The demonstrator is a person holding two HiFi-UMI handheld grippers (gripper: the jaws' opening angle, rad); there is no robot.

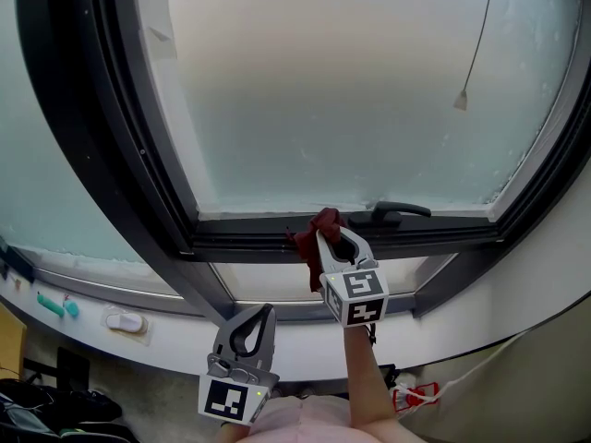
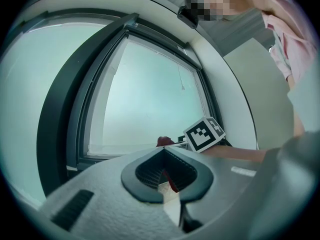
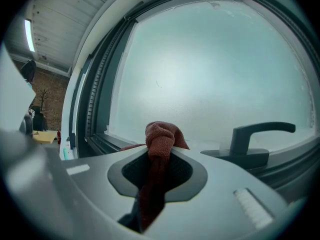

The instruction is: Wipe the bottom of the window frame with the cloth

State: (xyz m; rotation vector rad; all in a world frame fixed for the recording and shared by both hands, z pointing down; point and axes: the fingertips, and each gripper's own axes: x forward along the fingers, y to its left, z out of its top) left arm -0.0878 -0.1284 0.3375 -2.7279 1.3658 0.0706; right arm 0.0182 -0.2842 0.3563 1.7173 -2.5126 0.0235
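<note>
Window frame [image 1: 235, 240], dark and wide, fills most of the head view, and its bottom rail runs across the middle under a large frosted glass pane [image 1: 351, 81]. Below the rail curves a white ledge [image 1: 185, 335].

The right gripper [image 1: 325, 244] reaches up to the bottom rail on the person's outstretched forearm [image 1: 365, 377], with its marker cube [image 1: 355, 295] facing the camera. Its jaws are clenched on the dark red cloth [image 1: 312, 233]. In the right gripper view the cloth [image 3: 160, 136] bulges as a bunched knob just past the tips of the right gripper [image 3: 160, 156]. The rest of the cloth runs back through the hollow between the jaws and hangs below them. From the head view the knob of cloth lies against the bottom rail, just left of the black window handle [image 1: 399, 212]. The handle [image 3: 260, 134] also shows near the cloth in the right gripper view, a little to its right.

The left gripper [image 1: 266, 314] hangs lower, well apart from the rail and in front of the ledge. In its own view the left gripper [image 2: 162, 151] has its jaws closed together with nothing held between them.

A thin pull cord [image 1: 476, 44] hangs before the pane at upper right. On the ledge at far left lie a small teal object [image 1: 55, 305] and a small white one [image 1: 125, 321].
</note>
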